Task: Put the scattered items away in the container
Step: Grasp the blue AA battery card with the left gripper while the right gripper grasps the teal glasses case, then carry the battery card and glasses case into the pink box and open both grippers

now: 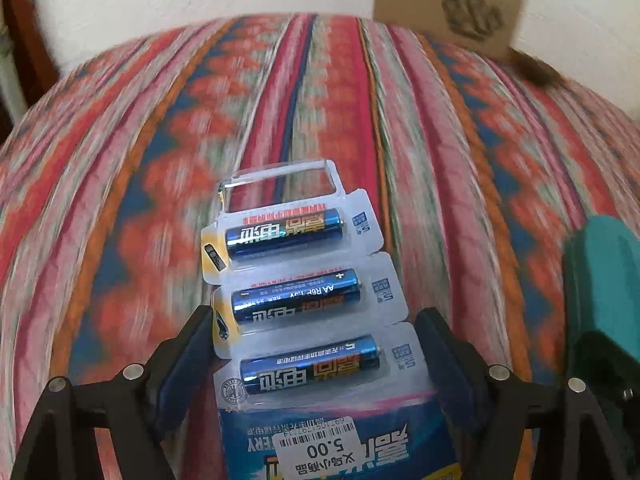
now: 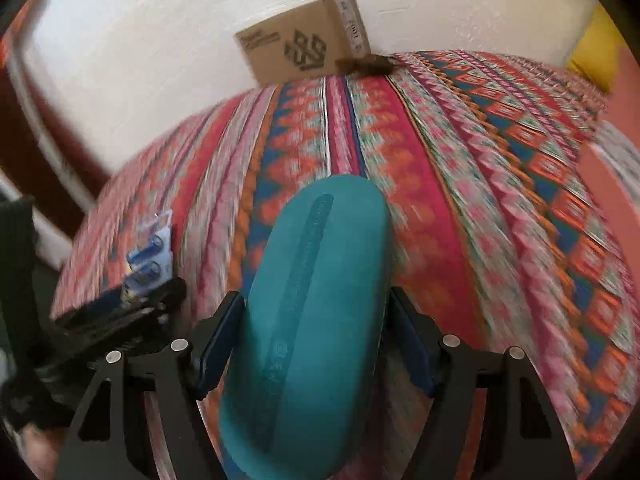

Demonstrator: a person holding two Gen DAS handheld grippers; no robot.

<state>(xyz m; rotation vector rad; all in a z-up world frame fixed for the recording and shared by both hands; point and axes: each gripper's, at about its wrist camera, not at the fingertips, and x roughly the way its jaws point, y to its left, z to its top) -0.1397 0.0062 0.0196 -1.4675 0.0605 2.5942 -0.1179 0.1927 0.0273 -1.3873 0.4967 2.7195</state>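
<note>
A blister pack of three blue AA batteries (image 1: 298, 300) with a price sticker lies lengthwise between the fingers of my left gripper (image 1: 316, 314). Both pads sit against its sides, and it shows sharp against the blurred cloth. In the right wrist view the pack (image 2: 150, 256) and the left gripper (image 2: 120, 308) appear at the left. A teal oblong case (image 2: 316, 320) is clamped between the pads of my right gripper (image 2: 316, 294), its rounded end pointing away. Its edge (image 1: 600, 280) shows at the right of the left wrist view. A closed cardboard box (image 2: 304, 48) stands at the far edge against the wall.
Everything is over a striped red, orange and blue patterned cloth (image 1: 160, 160). A brown furry object (image 2: 368, 65) lies beside the cardboard box (image 1: 452, 4). A yellow object (image 2: 592, 52) sits at the far right. A white wall runs behind, with dark wood at the left.
</note>
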